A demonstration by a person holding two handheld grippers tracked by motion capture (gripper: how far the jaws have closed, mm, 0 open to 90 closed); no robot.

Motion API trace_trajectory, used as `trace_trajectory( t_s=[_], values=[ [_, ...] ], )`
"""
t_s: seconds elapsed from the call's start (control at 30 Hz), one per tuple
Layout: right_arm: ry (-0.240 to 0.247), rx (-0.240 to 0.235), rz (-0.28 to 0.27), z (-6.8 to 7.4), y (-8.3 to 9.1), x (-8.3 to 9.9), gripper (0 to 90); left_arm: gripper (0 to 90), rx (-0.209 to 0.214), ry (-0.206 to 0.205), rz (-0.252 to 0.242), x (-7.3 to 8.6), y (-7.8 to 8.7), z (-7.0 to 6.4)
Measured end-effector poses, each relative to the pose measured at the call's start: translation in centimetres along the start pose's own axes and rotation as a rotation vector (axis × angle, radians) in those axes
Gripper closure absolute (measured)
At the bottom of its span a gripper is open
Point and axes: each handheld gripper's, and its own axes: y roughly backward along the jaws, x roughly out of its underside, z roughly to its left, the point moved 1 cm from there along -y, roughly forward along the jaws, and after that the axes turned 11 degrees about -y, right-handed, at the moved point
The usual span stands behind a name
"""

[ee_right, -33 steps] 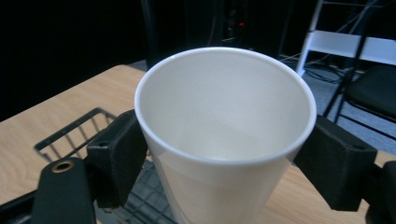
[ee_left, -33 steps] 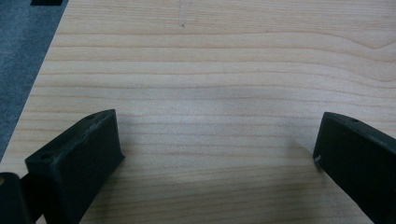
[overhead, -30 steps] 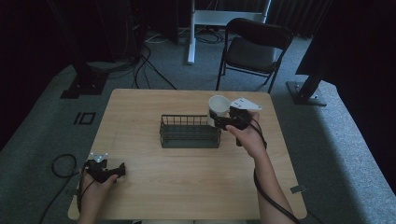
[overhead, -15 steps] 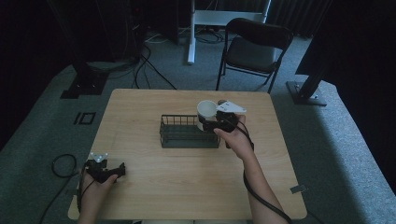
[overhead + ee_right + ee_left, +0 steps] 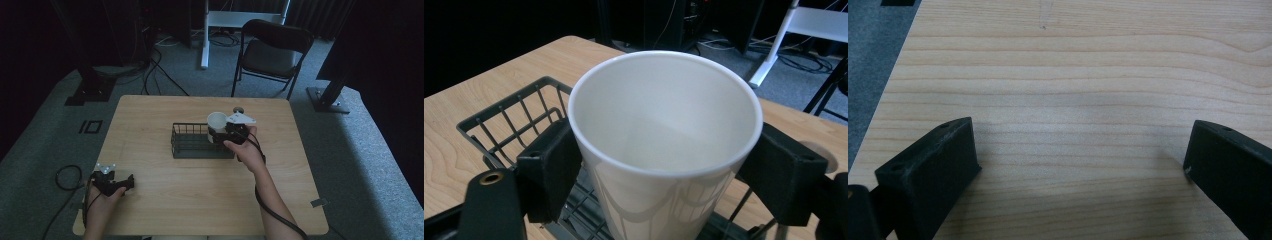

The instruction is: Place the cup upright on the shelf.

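My right gripper (image 5: 220,132) is shut on a white paper cup (image 5: 217,121), upright and empty, held over the right end of a dark wire basket (image 5: 186,145) in the middle of the wooden table (image 5: 165,195). In the right gripper view the cup (image 5: 664,145) sits between both black jaws, above the basket's wire wall (image 5: 519,115). My left gripper (image 5: 129,181) rests near the table's front left corner. Its jaws stand wide apart over bare wood (image 5: 1078,125), and the left gripper (image 5: 1078,165) holds nothing.
A small round object (image 5: 239,110) lies on the table behind the right gripper. A black folding chair (image 5: 272,52) stands beyond the far edge. Cables (image 5: 65,175) trail on the grey floor at the left, and stand bases (image 5: 327,97) flank the table.
My right gripper has carried the cup leftward, from beside the basket's right end to over it. The left gripper has stayed put.
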Motion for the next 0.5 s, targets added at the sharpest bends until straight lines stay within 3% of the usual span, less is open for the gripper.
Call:
trace_trajectory(
  t_s=[0.5],
  values=[
    [0.025, 0.005, 0.02, 0.4, -1.1, 1.2, 20.3, 1.1, 0.0, 0.0, 0.0, 0.0, 0.0, 0.0]
  ],
)
